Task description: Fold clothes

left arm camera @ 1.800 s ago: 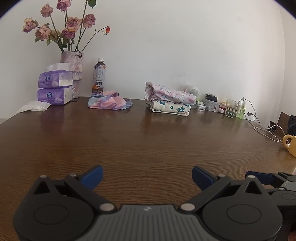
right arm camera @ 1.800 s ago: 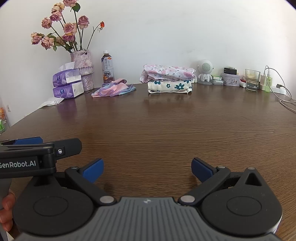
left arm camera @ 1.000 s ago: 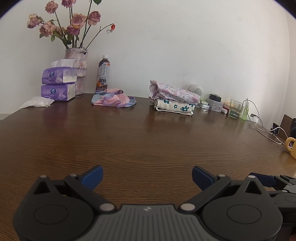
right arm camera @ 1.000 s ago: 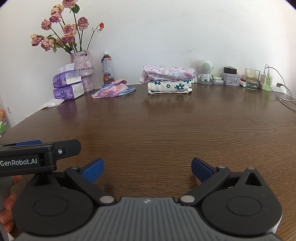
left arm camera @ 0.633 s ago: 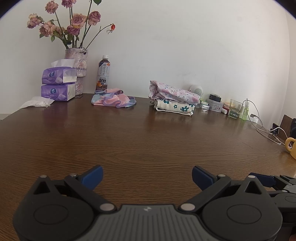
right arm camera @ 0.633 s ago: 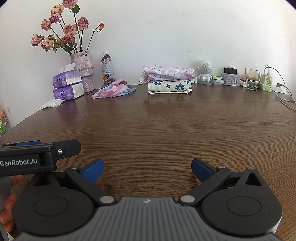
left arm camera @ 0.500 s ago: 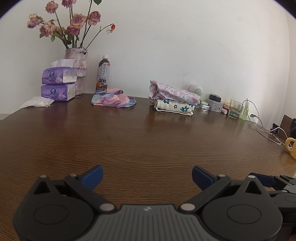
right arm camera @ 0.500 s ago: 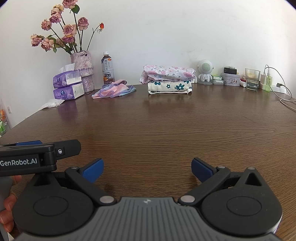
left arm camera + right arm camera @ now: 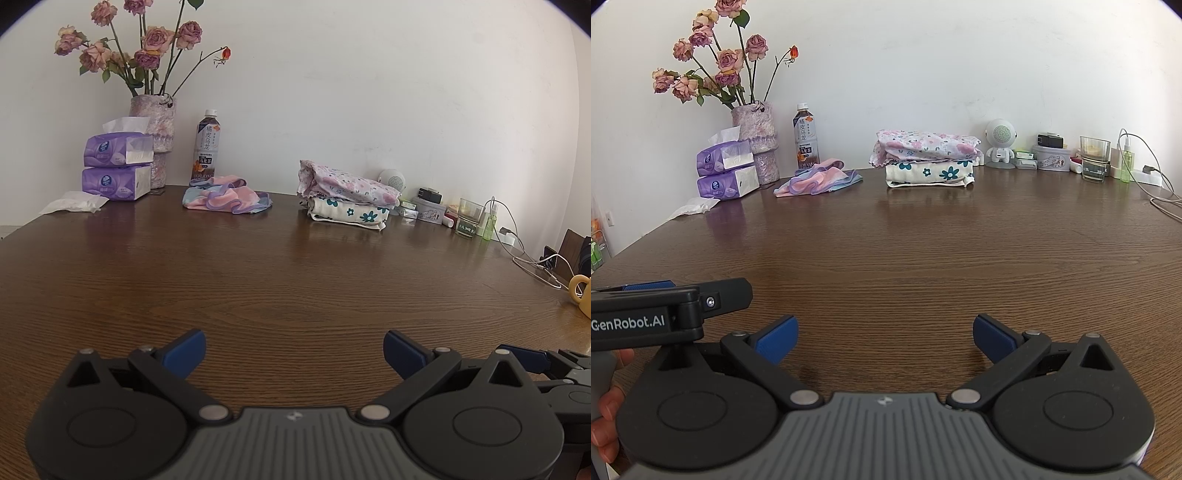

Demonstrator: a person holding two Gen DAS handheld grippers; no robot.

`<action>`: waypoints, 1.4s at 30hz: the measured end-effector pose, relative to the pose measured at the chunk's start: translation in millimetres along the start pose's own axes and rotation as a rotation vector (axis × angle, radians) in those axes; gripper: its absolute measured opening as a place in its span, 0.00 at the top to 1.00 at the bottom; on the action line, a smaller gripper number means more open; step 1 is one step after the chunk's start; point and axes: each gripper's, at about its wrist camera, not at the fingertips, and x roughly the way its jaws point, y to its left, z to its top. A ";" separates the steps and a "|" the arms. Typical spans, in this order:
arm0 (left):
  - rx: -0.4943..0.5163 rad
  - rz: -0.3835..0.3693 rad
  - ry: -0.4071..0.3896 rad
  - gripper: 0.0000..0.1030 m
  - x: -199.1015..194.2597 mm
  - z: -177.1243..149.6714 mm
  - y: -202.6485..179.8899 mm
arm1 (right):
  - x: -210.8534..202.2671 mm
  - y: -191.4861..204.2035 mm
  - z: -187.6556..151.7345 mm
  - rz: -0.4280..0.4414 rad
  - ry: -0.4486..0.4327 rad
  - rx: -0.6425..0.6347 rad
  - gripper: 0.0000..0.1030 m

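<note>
A crumpled pink, purple and blue garment (image 9: 226, 199) (image 9: 817, 181) lies unfolded at the far side of the brown table (image 9: 288, 273). Right of it stands a pile of two folded garments (image 9: 349, 195) (image 9: 928, 158), a pink floral one on a white one with teal flowers. My left gripper (image 9: 293, 350) is open and empty, low over the table's near edge, far from the clothes. My right gripper (image 9: 884, 334) is open and empty too, just right of the left one, whose body (image 9: 657, 314) shows in the right wrist view.
Along the wall stand a vase of dried roses (image 9: 153, 122), two purple tissue packs (image 9: 117, 166), a loose tissue (image 9: 74, 203), a drink bottle (image 9: 207, 146), a small white robot speaker (image 9: 1000, 144), tins, a glass (image 9: 1094, 158), cables (image 9: 532, 262). A yellow mug (image 9: 581, 295) sits at the right.
The left wrist view shifted slightly at first, so the far objects slid right and down. Since about a second ago both grippers have stayed still and open.
</note>
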 end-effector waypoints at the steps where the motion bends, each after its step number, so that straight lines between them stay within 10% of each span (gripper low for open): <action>1: 0.000 0.001 0.000 0.00 0.1 0.2 -0.7 | 0.1 0.0 -0.1 0.000 0.000 0.000 0.00; 42: -0.004 -0.010 0.006 0.00 2.1 0.3 -0.9 | 0.1 -0.4 -0.7 0.001 0.002 0.000 0.00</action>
